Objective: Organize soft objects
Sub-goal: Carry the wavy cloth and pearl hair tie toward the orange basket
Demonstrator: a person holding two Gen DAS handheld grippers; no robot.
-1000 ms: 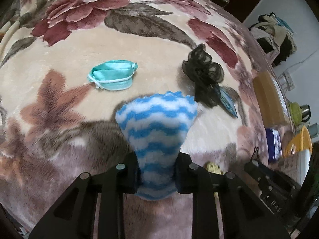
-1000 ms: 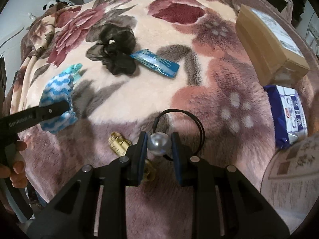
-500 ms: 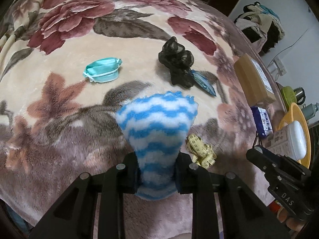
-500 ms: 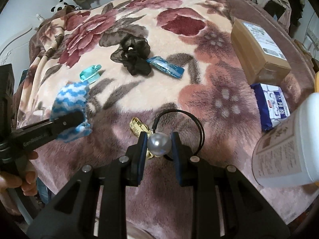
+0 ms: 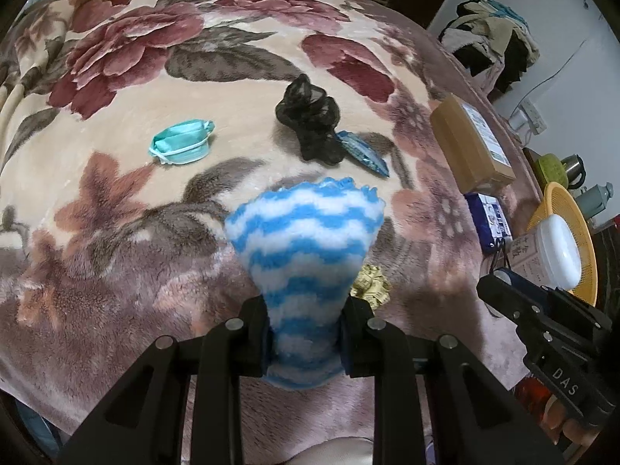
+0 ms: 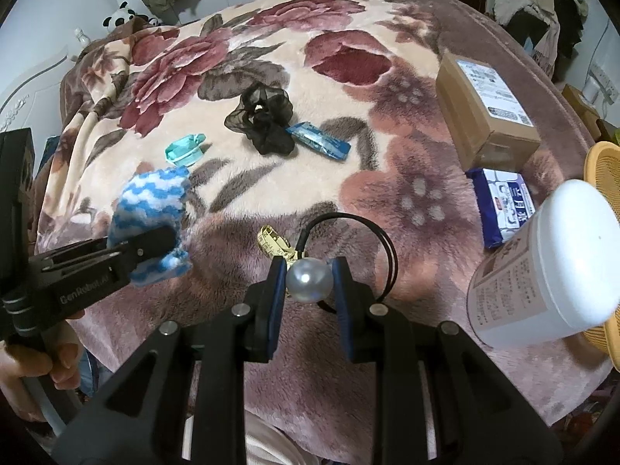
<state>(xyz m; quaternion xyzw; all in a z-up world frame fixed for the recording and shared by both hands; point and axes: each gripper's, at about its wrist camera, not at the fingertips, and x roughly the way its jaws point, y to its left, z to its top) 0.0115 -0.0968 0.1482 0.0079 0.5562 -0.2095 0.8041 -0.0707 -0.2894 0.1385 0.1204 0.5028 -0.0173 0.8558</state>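
My left gripper [image 5: 306, 333] is shut on a fluffy blue-and-white striped cloth [image 5: 306, 248] held above the floral blanket [image 5: 116, 232]; from the right wrist view that cloth [image 6: 149, 209] hangs at the left in the same gripper [image 6: 170, 238]. My right gripper [image 6: 309, 283] is shut on the pearl bead of a black hair tie [image 6: 310, 279], whose loop [image 6: 387, 248] hangs behind the jaws. On the blanket lie a teal face mask [image 5: 182, 147], a black gauze scrunchie [image 5: 310, 124], a blue packet [image 5: 362, 153] and a rolled yellow tape measure [image 5: 370, 285].
A cardboard box [image 6: 484, 108] and a blue tissue pack [image 6: 503, 201] sit at the blanket's right side. A white plastic jar [image 6: 542, 267] and an orange basket [image 5: 565, 232] stand close on the right. Clothes are piled at the far right [image 5: 492, 50].
Both grippers have risen from the blanket with their loads, so the bed looks smaller and farther. The white jar and orange basket have come into view on the right.
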